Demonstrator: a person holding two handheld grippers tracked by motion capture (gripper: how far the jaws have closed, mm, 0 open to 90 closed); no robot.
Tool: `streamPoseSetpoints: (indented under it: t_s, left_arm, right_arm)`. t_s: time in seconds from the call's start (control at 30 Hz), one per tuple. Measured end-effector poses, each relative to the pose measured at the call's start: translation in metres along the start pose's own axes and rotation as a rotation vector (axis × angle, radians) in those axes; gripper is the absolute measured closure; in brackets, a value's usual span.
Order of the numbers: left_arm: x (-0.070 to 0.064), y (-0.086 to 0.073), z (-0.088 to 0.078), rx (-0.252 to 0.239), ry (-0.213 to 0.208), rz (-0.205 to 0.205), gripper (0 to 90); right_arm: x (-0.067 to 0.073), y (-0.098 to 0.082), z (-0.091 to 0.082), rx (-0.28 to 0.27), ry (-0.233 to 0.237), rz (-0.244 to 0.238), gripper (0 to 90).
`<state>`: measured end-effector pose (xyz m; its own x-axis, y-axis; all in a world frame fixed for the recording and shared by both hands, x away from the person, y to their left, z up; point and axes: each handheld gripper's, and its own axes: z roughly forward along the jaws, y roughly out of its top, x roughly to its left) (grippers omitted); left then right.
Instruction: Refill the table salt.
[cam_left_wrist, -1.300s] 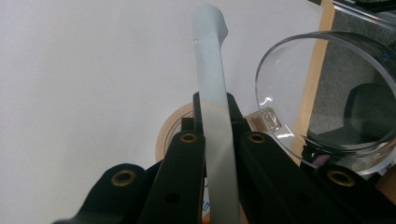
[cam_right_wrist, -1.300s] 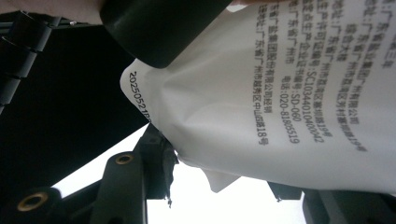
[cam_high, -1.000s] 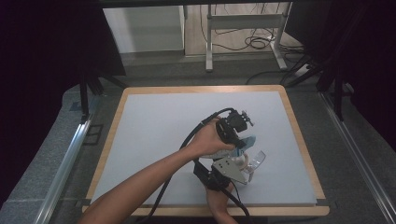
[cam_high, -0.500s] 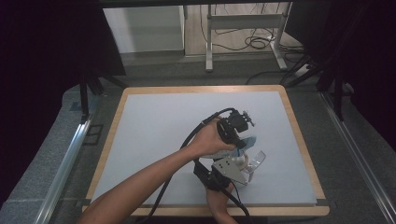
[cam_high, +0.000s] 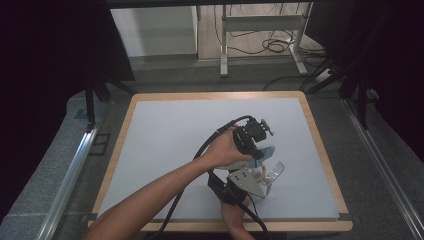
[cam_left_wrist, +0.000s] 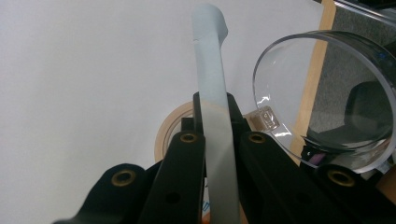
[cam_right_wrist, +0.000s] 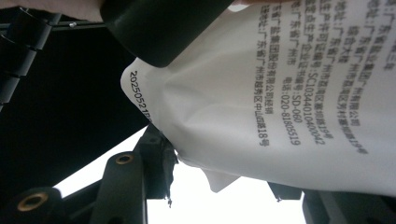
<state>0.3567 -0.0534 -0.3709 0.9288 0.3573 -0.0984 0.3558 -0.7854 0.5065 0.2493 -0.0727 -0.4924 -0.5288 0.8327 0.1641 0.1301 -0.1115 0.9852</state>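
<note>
Pinching the top edge of a white printed pouch (cam_right_wrist: 280, 93), I hold it over the near right part of the white table (cam_high: 165, 145), the pale blue sealed strip (cam_left_wrist: 212, 88) of the pouch running up between the jaws of my left gripper (cam_left_wrist: 219, 140), which are clamped tight on it. My right gripper (cam_right_wrist: 210, 186) sits lower, its jaws partway apart around the pouch's bottom corner; I judge they grip it, though the far jaw is largely covered by the pouch, so I cannot say how firmly.

A clear plastic cup (cam_left_wrist: 327, 98) stands just beside the pouch, its open mouth tilted toward the left gripper's camera. A roll of tape (cam_left_wrist: 173, 126) lies on the table behind my left jaws, half hidden by them.

The step in hand looks like opening the pouch, or readying it to pour into the cup. Next I would need to pull my two hands apart against the seal, or tip the pouch toward the cup's mouth, while keeping the cup from being knocked.

In the high view my left hand (cam_high: 225, 150) covers most of the pouch, and the cup's base is lost behind the grippers. The print on the pouch is cut off at the frame edge.
</note>
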Motion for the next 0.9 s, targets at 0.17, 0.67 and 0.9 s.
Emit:
streamPoseSetpoints:
  t_s: [0.17, 0.67, 0.9]
  left_arm:
    - [0.0001, -0.0002, 0.0005, 0.004, 0.001, -0.001, 90.0]
    - [-0.0002, 0.0017, 0.0001, 0.010, 0.004, 0.004, 90.0]
    - [-0.0008, 0.0019, -0.0003, 0.007, 0.004, 0.003, 90.0]
  right_arm:
    - [-0.0008, -0.0014, 0.0007, 0.003, 0.002, -0.001, 50.9]
    - [-0.0015, -0.0006, 0.0012, 0.001, 0.002, 0.000, 50.9]
    - [-0.0017, -0.0003, 0.0011, -0.004, 0.000, -0.009, 50.9]
